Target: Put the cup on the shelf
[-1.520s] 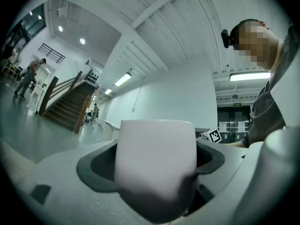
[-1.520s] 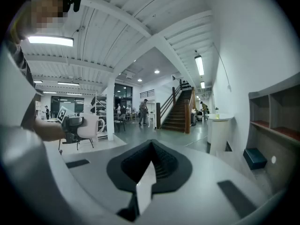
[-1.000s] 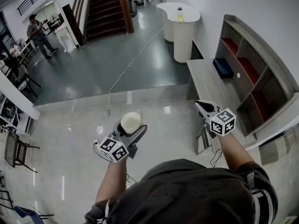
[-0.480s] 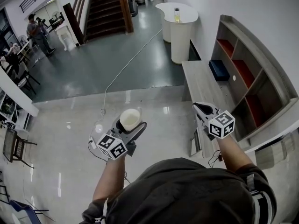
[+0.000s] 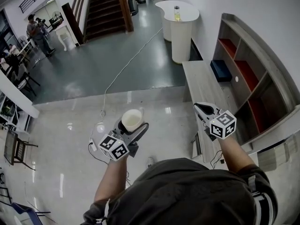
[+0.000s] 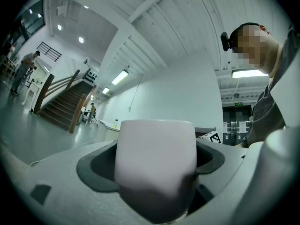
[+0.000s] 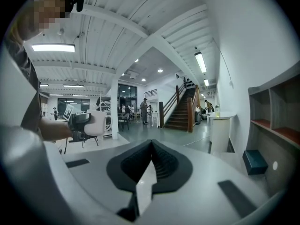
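Observation:
A white cup stands upright between the jaws of my left gripper, which is shut on it, held over the shiny floor at centre left in the head view. In the left gripper view the cup fills the middle. My right gripper is shut with nothing in it, pointing towards the wooden bench. The grey shelf with red-backed compartments stands against the right wall. From the right gripper view the cup shows at left and the shelf at right.
A dark blue box lies on the bench below the shelf. A white round table with a bottle stands beyond it. A cable runs across the floor. Stairs and people at desks are far back.
The view has shifted slightly; the shelf and bench sit a little nearer and lower. Both grippers keep their poses, the cup still held in the left one.

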The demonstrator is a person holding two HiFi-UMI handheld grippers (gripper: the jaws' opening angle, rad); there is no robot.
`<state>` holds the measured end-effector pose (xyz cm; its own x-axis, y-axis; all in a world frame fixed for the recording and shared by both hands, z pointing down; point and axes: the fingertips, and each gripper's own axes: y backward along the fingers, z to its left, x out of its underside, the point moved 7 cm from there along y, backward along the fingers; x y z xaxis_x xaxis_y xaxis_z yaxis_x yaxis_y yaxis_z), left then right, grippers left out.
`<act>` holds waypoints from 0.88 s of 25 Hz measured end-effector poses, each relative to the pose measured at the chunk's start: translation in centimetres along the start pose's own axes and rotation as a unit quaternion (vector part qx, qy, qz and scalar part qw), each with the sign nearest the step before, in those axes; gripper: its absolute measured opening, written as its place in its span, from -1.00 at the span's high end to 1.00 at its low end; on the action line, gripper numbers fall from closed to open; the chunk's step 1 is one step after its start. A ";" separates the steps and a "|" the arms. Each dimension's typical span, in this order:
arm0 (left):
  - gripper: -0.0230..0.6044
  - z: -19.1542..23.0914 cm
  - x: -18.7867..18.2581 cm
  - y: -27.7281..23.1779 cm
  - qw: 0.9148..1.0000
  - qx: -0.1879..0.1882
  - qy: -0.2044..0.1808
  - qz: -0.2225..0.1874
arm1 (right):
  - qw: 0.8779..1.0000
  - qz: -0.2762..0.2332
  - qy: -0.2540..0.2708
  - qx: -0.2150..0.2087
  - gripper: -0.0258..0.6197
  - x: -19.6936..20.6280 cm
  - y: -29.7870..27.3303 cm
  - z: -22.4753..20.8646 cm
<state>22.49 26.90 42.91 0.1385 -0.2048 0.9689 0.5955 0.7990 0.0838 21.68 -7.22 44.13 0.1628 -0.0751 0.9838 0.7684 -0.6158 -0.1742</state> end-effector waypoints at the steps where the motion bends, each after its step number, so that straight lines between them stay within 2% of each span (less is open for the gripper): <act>1: -0.46 0.9 0.1 -0.2 1.000 0.003 0.002 -0.001 | 1.000 0.001 0.000 0.001 0.94 0.0 -0.8 -0.2; 4: -0.46 4.3 0.3 -1.2 1.000 0.015 0.010 -0.004 | 1.000 0.004 0.003 0.005 0.94 0.0 -3.9 -0.7; 8: -0.46 10.9 -0.1 -3.6 0.999 0.037 0.012 0.000 | 1.000 -0.001 0.002 0.016 0.94 -0.7 -9.6 -2.1; 16: -0.46 25.3 -5.5 -8.8 0.996 0.083 -0.007 0.012 | 0.999 -0.021 0.000 0.047 0.94 -5.7 -22.9 -5.3; 22: -0.46 33.3 -7.8 -11.8 0.995 0.100 -0.016 0.012 | 0.998 -0.018 -0.001 0.053 0.94 -7.2 -30.4 -8.0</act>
<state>-11.98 37.86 42.06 0.1242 -0.1697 0.9776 0.4229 0.9004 0.1025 -7.83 5.78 42.67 0.1354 -0.0533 0.9894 0.8343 -0.5324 -0.1429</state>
